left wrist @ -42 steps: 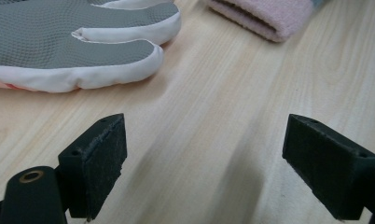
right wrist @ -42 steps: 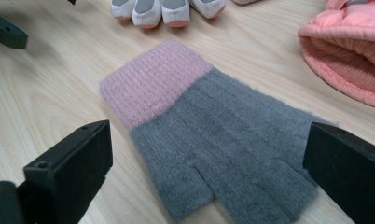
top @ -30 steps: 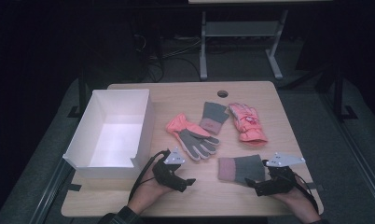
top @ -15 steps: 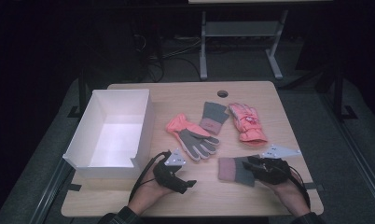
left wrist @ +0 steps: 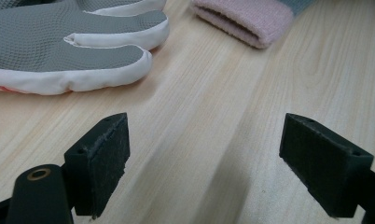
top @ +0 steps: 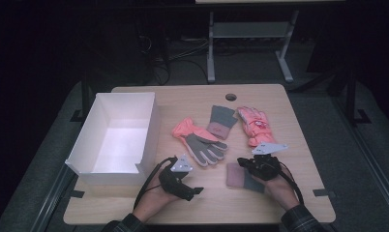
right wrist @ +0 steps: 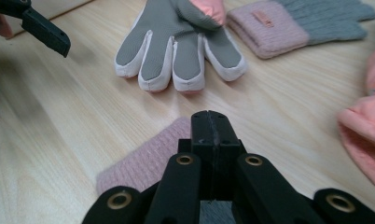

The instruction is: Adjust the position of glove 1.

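**Right gripper pinches the knit glove near the front edge**

In the high view we see the right gripper (top: 257,166) sitting on the pink-and-grey knit glove (top: 237,176), which lies close to the front edge of the table (top: 289,203), right of the middle. We judge that the grasp is the step in hand; the next move probably calls for a lift and a carry across to the white box (top: 116,133) at the left edge. The left gripper (top: 190,193) rests low beside the box, holding nothing.

In the left gripper view its jaws stand wide apart over bare wood. Beyond them lie the fingertips of the grey-palmed glove (left wrist: 69,51) and the pink cuff (left wrist: 246,21) of the knit glove; both are cut off by the picture's top.

In the right gripper view the jaws are pressed together over the knit glove's cuff (right wrist: 148,161). We believe that fabric is pinched between them, but the jaws themselves hide the contact. The second knit glove (right wrist: 297,25) lies farther off, and the orange glove (right wrist: 367,135) is cut off at the right.
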